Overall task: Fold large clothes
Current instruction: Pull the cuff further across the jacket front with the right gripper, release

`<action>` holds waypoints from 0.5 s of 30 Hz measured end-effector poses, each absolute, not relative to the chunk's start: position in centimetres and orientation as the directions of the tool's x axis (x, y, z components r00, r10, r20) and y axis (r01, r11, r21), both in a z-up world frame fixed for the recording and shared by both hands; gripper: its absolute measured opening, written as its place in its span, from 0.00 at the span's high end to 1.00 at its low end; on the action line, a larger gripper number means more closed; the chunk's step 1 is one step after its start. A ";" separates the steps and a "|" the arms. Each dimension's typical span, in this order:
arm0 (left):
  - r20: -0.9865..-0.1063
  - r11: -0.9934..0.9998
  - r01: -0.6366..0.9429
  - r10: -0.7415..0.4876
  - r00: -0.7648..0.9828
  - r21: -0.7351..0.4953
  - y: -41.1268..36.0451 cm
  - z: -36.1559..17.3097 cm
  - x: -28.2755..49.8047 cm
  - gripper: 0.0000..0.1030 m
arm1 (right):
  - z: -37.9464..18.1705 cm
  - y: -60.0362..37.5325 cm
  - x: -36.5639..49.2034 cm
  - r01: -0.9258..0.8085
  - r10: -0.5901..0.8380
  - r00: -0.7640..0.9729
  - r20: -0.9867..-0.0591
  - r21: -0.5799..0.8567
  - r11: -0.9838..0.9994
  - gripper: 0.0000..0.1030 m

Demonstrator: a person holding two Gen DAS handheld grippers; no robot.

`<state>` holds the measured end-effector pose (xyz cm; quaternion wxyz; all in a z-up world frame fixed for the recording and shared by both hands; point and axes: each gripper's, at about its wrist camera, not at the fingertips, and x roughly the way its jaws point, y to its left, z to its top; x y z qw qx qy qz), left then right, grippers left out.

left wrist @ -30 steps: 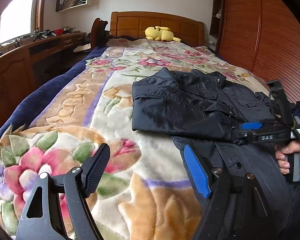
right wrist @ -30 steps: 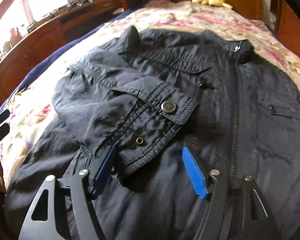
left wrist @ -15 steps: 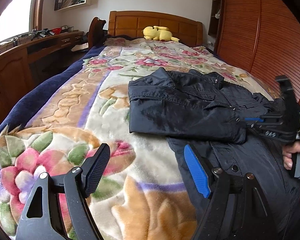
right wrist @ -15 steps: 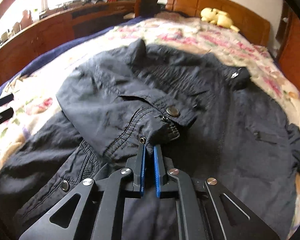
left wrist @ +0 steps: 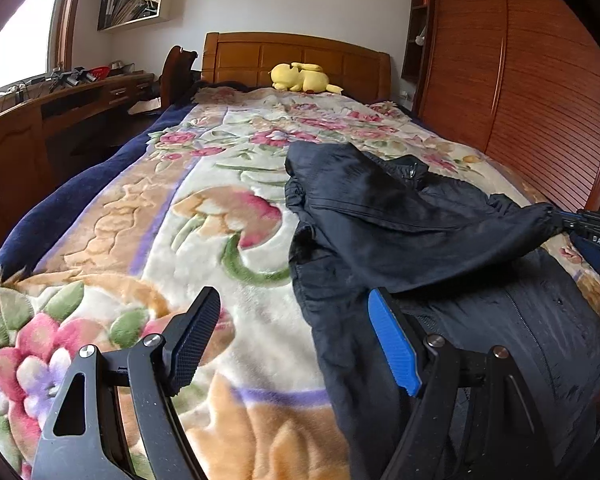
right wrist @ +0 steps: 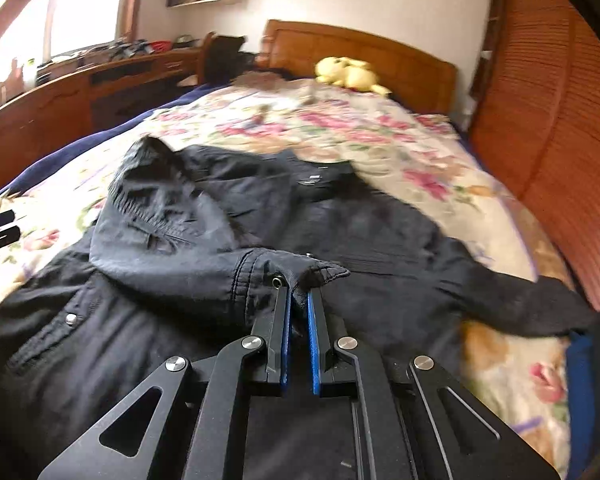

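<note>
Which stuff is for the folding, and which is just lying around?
For the folding: black jacket; its sleeve cuff, pinched in the right tool; left tool, open, empty.

Just around: yellow plush toy, flowery blanket, desk, wall shelf.

I see a wooden-headboard bed [left wrist: 296, 54] covered by a plush floral blanket [left wrist: 204, 216]; on it lie a black snap-button jacket [left wrist: 400, 216] and, by the headboard, a yellow plush toy [left wrist: 302, 77].
</note>
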<state>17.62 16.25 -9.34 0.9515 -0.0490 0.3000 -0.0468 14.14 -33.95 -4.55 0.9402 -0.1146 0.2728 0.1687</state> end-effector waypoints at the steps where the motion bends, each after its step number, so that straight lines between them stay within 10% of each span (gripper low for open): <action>1: -0.565 0.990 0.064 -0.124 0.816 -0.125 16.2 -9.4 17.7 0.25 | -4.5 -34.7 13.7 -0.363 0.244 0.800 -0.548 -0.119 0.924 0.93; 15: -0.538 0.982 0.115 -0.178 0.824 -0.148 13.9 -8.1 17.9 0.25 | -7.9 -39.5 10.0 -0.264 0.157 0.740 -0.654 -0.068 0.962 0.92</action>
